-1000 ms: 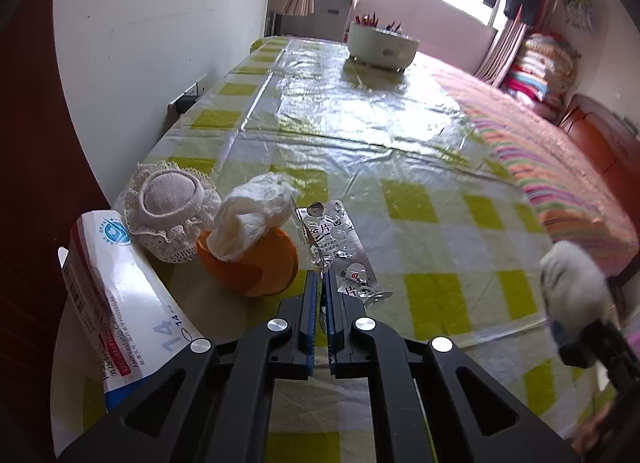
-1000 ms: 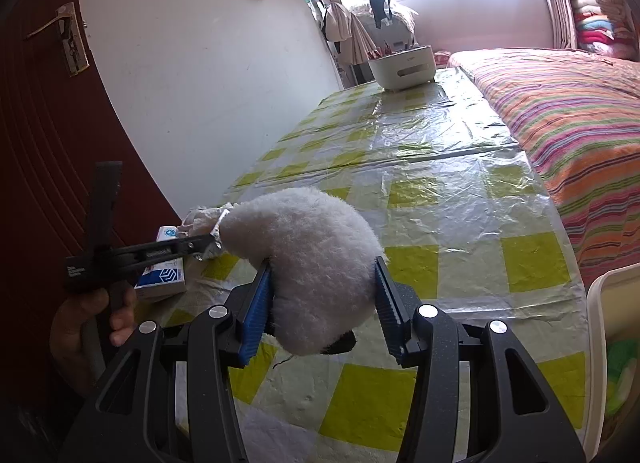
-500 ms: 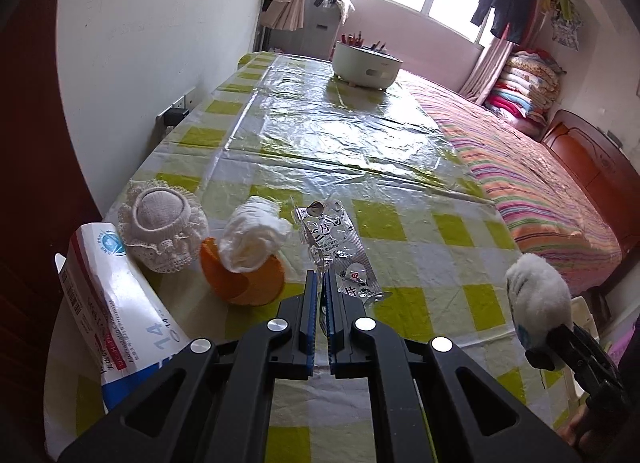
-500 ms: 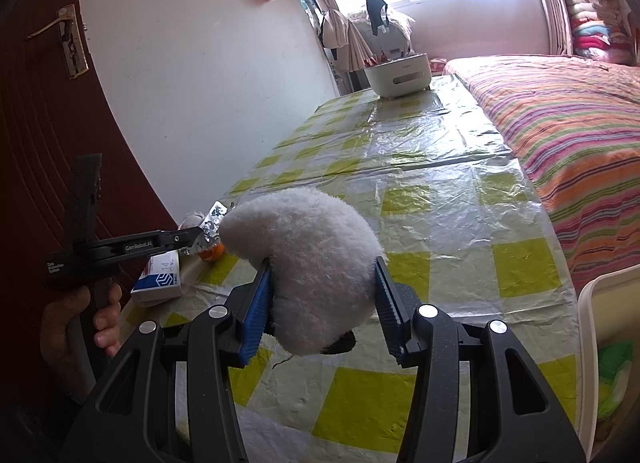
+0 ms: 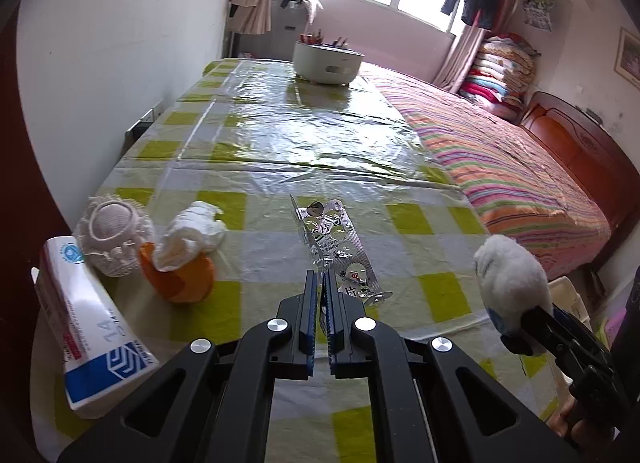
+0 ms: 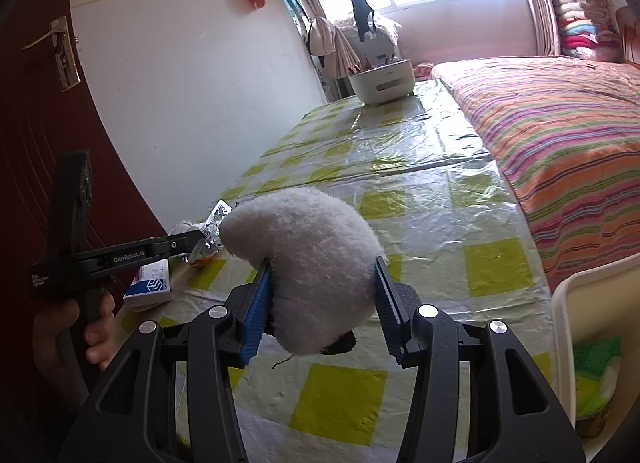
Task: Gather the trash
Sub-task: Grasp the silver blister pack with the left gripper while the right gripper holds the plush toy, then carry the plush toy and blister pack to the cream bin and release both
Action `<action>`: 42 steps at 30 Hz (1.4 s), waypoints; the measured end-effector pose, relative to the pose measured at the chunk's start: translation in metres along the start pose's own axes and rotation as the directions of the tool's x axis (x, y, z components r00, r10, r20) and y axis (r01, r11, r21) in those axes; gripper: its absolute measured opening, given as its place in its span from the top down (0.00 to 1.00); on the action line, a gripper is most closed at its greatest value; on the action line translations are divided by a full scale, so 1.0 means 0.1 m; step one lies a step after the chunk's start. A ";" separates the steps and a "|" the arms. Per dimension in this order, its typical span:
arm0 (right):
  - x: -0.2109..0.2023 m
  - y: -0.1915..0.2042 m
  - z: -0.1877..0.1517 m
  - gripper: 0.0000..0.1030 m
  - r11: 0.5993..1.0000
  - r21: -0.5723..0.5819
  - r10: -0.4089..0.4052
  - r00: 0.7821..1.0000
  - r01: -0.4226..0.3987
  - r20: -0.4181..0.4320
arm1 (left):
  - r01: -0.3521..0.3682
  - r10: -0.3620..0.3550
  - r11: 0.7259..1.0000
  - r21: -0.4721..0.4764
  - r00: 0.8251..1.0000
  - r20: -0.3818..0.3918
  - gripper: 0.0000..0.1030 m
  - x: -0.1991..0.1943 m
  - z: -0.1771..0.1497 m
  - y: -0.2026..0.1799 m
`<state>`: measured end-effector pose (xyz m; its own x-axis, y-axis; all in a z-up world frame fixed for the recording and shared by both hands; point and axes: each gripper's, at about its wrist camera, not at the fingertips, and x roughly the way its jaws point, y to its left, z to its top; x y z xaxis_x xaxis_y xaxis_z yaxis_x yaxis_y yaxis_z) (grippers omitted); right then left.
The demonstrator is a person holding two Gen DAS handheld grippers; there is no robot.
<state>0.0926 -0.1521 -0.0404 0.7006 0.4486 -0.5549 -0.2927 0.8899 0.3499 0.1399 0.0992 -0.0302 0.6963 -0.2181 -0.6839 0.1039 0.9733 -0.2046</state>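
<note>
A silver blister pack (image 5: 335,241) sticks out forward from my left gripper (image 5: 320,277), which is shut on its near end above the yellow-checked table (image 5: 404,223). In the right wrist view the same foil (image 6: 210,241) shows at the left gripper's tip (image 6: 198,239). My right gripper (image 6: 322,263) is shut on a white fluffy plush (image 6: 304,239), held over the table's near edge. The left wrist view shows that plush (image 5: 506,277) at the right, with the right gripper (image 5: 538,317) behind it.
An orange peel (image 5: 188,283) holding a crumpled tissue (image 5: 192,233), a lace-covered round thing (image 5: 112,235) and a tissue pack (image 5: 86,323) sit at the table's left. A white pot (image 5: 328,61) stands at the far end. A striped bed (image 6: 560,135) and a white bin (image 6: 576,295) lie to the right.
My left gripper has risen and drawn back with the blister pack, so the table's objects look smaller. The right gripper has kept still with the plush.
</note>
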 end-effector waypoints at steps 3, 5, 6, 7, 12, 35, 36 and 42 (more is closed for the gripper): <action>-0.03 -0.04 0.00 0.54 1.000 0.006 -0.011 1.000 0.011 0.006 | 0.014 -0.014 1.000 0.019 1.000 -0.001 0.96 0.01 0.00 -0.09; -0.06 -0.07 -0.01 0.54 1.000 0.010 -0.019 1.000 0.019 0.011 | 0.022 -0.022 0.999 0.029 1.000 -0.003 0.96 0.02 -0.01 -0.16; -0.07 -0.09 -0.01 0.54 1.000 0.013 -0.024 1.000 0.024 0.014 | 0.027 -0.027 0.999 0.035 1.000 -0.004 0.96 0.02 -0.02 -0.20; -0.08 -0.11 -0.01 0.54 0.999 0.015 -0.029 0.999 0.028 0.017 | 0.030 -0.030 0.999 0.041 1.000 -0.005 0.96 0.02 -0.03 -0.23; -0.16 -0.23 -0.01 0.54 0.998 0.033 -0.051 0.998 0.050 0.030 | 0.052 -0.051 0.996 0.074 0.999 -0.010 0.96 0.03 -0.06 -0.41; -0.54 -0.69 -0.06 0.54 0.980 0.128 -0.165 0.983 0.153 0.085 | 0.148 -0.142 0.970 0.193 0.989 -0.044 0.96 0.04 -0.19 -1.16; -0.55 -0.71 -0.07 0.54 0.979 0.132 -0.169 0.982 0.157 0.088 | 0.154 -0.147 0.968 0.196 0.988 -0.046 0.96 0.04 -0.20 -1.20; -0.68 -0.87 -0.12 0.54 0.969 0.164 -0.201 0.975 0.183 0.099 | 0.182 -0.174 0.958 0.222 0.983 -0.057 0.96 0.04 -0.24 -1.38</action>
<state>0.0625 -0.2591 -0.0419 0.8061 0.2501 -0.5364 -0.0487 0.9313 0.3610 0.1114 -0.0379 -0.0212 0.6261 -0.3875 -0.6766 0.3840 0.9085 -0.1649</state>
